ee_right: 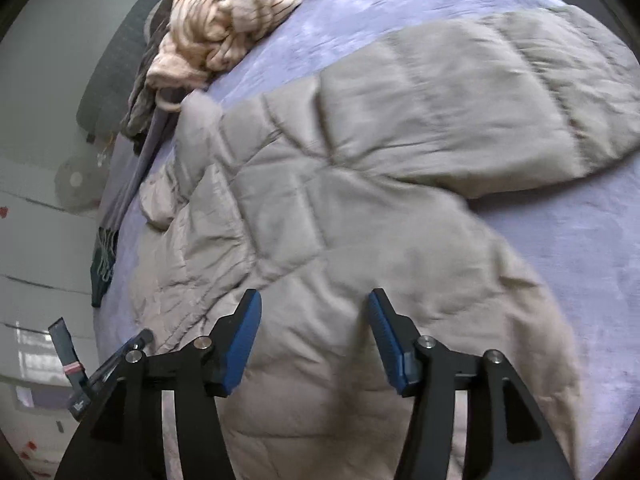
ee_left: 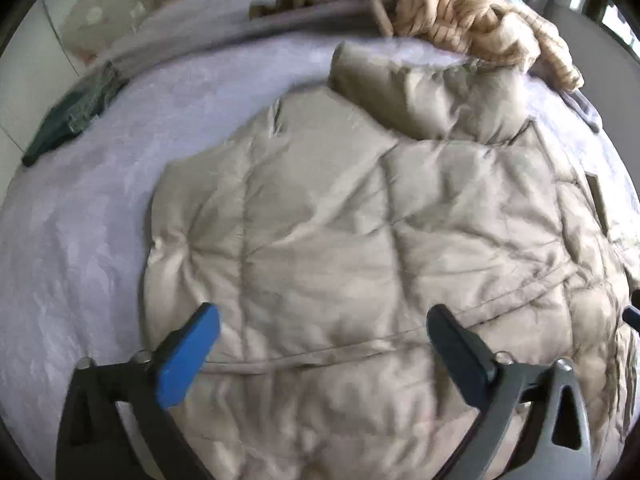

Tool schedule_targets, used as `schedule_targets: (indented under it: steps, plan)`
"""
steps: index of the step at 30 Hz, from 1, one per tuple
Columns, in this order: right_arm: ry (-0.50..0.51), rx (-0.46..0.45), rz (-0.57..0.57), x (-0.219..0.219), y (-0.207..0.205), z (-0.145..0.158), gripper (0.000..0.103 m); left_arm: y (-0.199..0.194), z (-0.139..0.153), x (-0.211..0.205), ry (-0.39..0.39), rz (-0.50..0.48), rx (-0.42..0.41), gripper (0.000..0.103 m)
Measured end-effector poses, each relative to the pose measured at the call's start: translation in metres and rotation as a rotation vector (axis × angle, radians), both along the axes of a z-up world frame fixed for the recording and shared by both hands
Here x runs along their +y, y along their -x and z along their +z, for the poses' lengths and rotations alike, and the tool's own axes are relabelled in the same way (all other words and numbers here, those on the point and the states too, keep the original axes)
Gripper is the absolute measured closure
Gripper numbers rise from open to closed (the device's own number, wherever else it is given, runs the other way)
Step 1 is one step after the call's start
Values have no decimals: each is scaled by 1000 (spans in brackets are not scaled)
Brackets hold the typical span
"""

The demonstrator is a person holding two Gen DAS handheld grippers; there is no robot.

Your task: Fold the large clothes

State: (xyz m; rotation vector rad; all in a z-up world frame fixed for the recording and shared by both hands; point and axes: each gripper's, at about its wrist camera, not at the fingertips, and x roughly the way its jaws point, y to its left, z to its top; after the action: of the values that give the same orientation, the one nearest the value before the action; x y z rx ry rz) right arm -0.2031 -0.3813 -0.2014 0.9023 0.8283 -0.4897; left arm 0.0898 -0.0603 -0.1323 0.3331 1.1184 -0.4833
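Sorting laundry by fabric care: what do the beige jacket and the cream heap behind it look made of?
The beige jacket looks like a padded, quilted synthetic shell, perhaps nylon or polyester: stitched puffy panels, faint sheen, fine crinkles. The cream heap looks like a chunky ribbed knit, wool or acrylic, matte with thick ridges. Both lie on a lavender cover that looks soft and plush.

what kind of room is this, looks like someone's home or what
Probably a bedroom at home. A beige quilted puffer coat lies spread on a wide lavender bed cover, a cream chunky knit is heaped at its far edge, and a floor fan stands beside the bed.
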Motion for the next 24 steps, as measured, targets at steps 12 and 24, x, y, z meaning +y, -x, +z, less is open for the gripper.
schedule_targets:
  steps: [12, 24]
  plan:
    - [-30, -64, -241, -83, 105, 2, 17, 50, -1, -77, -3, -84, 92, 0]
    - [-140, -201, -409, -168, 172, -12, 0, 89, -1, -130, -11, -121, 122, 0]
